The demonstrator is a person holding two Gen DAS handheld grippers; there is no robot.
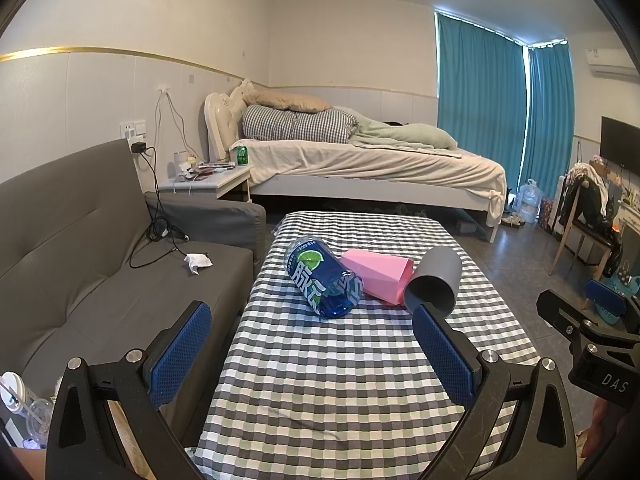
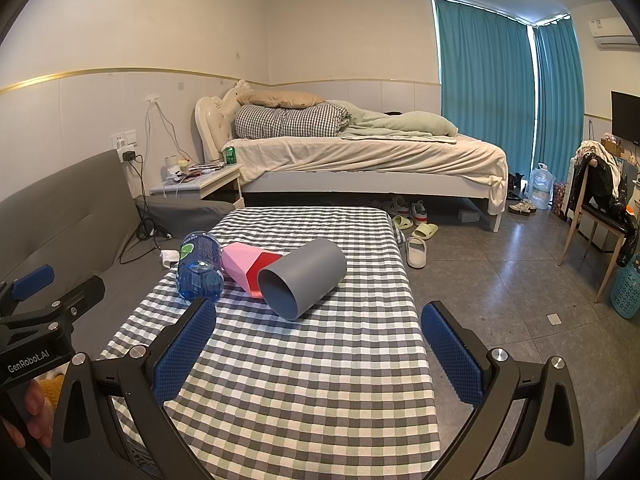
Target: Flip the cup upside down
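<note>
A grey cup (image 1: 436, 276) (image 2: 304, 280) lies on its side on the checked tablecloth (image 1: 340, 360) (image 2: 312, 380), its open mouth facing me. Beside it lies a pink faceted cup (image 1: 376, 276) (image 2: 244, 266), also on its side, and left of that a blue plastic bottle (image 1: 320, 280) (image 2: 200, 268). My left gripper (image 1: 312, 332) is open above the near part of the table, short of the objects; its right finger overlaps the grey cup's rim in the left wrist view. My right gripper (image 2: 320, 328) is open too, just short of the grey cup, holding nothing.
A grey sofa (image 1: 80, 260) (image 2: 60, 220) runs along the table's left side, with cables and a crumpled tissue (image 1: 198, 261) on it. A bed (image 1: 360, 160) (image 2: 360, 156) stands behind the table. Slippers (image 2: 416, 248), a chair (image 2: 596, 216) and a basket (image 2: 626, 288) occupy the floor at right.
</note>
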